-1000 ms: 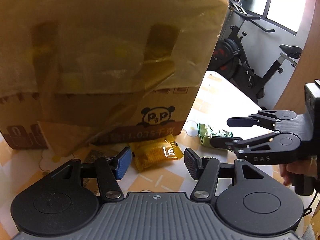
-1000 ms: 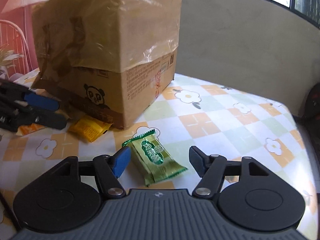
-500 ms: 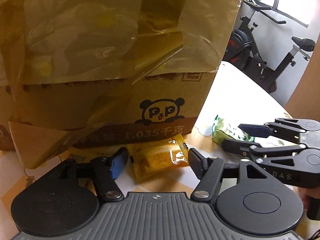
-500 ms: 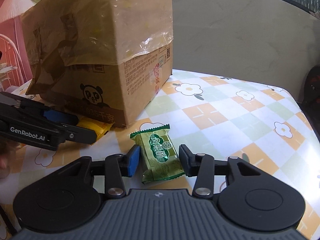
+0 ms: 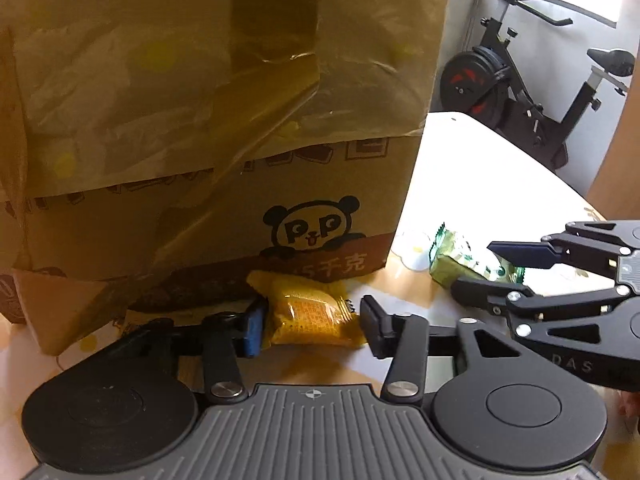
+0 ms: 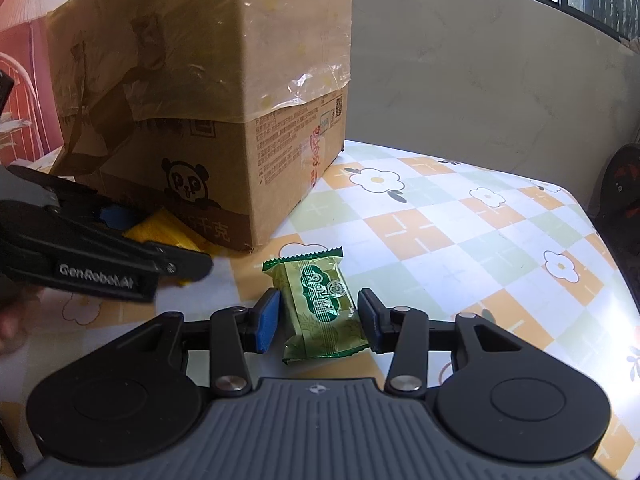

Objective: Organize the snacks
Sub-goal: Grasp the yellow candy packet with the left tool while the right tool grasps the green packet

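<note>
Checked tablecloth (image 6: pixel 460 240) with flower print carries a taped cardboard box (image 6: pixel 224 92) marked with a panda. At the box's front foot, I see my left gripper (image 5: pixel 312 326) closing around a yellow snack (image 5: pixel 308 316); its blue pad touches the wrapper, while the black pad stands just clear. Off the box's near corner, my right gripper (image 6: pixel 318 322) brackets a green snack (image 6: pixel 320 308), black pad touching the wrapper, blue pad just clear. Beyond the box stands an exercise bike (image 5: pixel 532 88).
</note>
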Motion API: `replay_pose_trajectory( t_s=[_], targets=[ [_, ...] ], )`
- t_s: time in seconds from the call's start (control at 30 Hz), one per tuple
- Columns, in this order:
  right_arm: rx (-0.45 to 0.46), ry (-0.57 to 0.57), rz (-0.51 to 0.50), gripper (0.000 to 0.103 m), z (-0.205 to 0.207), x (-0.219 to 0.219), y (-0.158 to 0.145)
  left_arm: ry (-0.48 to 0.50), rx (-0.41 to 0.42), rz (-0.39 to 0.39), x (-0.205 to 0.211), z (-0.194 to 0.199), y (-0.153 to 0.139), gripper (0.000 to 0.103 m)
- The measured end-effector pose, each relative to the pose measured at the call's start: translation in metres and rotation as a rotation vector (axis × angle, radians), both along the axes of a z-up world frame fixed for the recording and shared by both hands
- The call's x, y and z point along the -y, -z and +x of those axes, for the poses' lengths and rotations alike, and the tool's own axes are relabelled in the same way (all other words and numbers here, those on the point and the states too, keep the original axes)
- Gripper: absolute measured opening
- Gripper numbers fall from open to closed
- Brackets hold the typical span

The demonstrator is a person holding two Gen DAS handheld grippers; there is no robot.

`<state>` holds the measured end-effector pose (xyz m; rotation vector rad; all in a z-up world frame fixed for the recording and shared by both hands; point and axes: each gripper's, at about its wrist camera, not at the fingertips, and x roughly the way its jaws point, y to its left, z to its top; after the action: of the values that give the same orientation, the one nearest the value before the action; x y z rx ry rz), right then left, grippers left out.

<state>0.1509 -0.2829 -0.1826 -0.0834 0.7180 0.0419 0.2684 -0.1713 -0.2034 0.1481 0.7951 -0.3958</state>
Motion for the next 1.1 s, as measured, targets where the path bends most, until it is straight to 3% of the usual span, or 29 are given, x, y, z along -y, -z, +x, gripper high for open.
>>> replay_pose_trajectory(
  t_s=[0.13, 0.2, 0.47, 0.93, 1.1],
  targets=[
    [-0.012, -0.003, -0.014, 0.043, -0.002, -0.006, -0.002, 0.01, -0.001, -0.002, -0.006, -0.008, 0.001, 0.04],
    [-0.019, 0.0, 0.01, 0.043, -0.005, -0.009, -0.002, 0.014, 0.002, 0.007, -0.006, -0.009, 0.001, 0.014],
    [-0.054, -0.037, 0.007, 0.041, -0.013, -0.037, -0.004, 0.025, -0.007, -0.002, -0.013, -0.019, 0.003, 0.014],
    [-0.046, 0.022, 0.043, 0.041, -0.024, -0.064, -0.001, 0.009, -0.019, -0.034, -0.038, -0.033, 0.003, 0.014],
    [-0.036, 0.039, 0.045, 0.041, -0.029, -0.065, 0.0, 0.028, -0.044, -0.075, -0.053, -0.03, -0.002, 0.02]
  ],
)
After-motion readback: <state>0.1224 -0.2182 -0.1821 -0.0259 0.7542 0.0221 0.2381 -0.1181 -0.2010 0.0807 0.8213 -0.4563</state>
